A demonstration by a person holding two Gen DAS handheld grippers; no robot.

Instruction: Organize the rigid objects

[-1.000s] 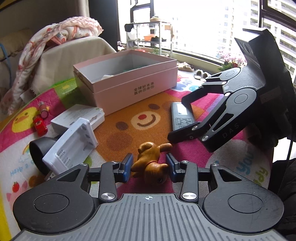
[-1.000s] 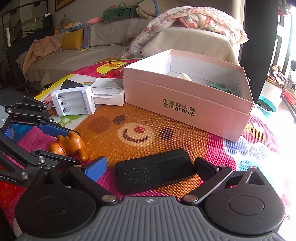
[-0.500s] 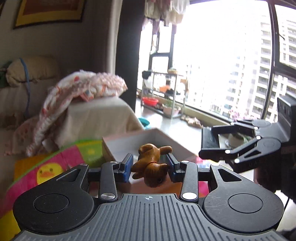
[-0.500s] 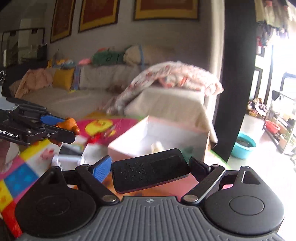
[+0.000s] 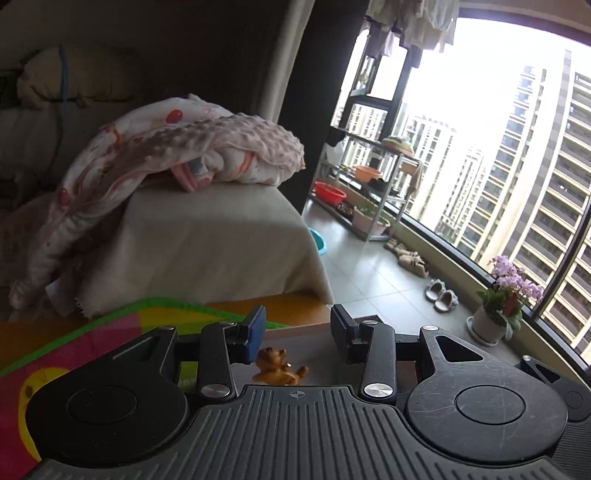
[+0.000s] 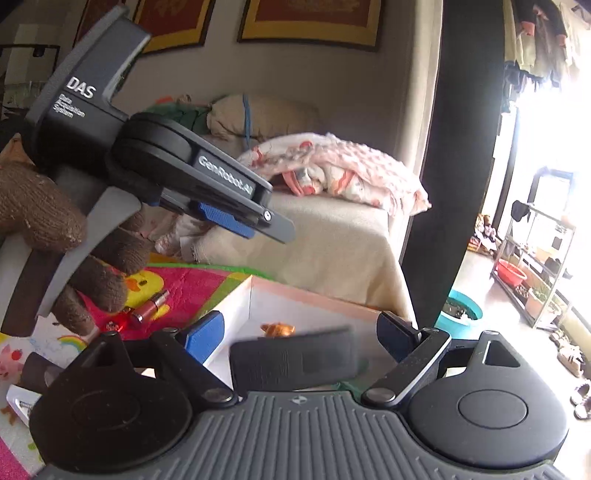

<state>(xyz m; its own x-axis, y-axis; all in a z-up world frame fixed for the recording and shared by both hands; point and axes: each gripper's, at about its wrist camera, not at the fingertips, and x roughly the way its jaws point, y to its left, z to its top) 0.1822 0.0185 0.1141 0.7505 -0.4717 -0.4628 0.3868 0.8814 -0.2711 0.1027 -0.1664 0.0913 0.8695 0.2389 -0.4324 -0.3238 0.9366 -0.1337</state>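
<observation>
Both grippers are seen released above the white-walled pink cardboard box [image 6: 255, 295]: the left gripper [image 5: 297, 334] over the small brown wooden animal figure [image 5: 279, 367], the right gripper [image 6: 301, 341] around the blurred black rectangular remote [image 6: 295, 360].

Black grippers [image 6: 295, 332], blue pads [image 6: 204, 335], brown knit glove [image 6: 44, 214].

A high-rise apartment living room: a covered sofa [image 5: 207, 236] heaped with a pink blanket [image 5: 177, 147], a bright children's play mat [image 5: 74, 339], framed pictures [image 6: 306, 18], and balcony windows [image 5: 498, 147] (tower blocks outside).
</observation>
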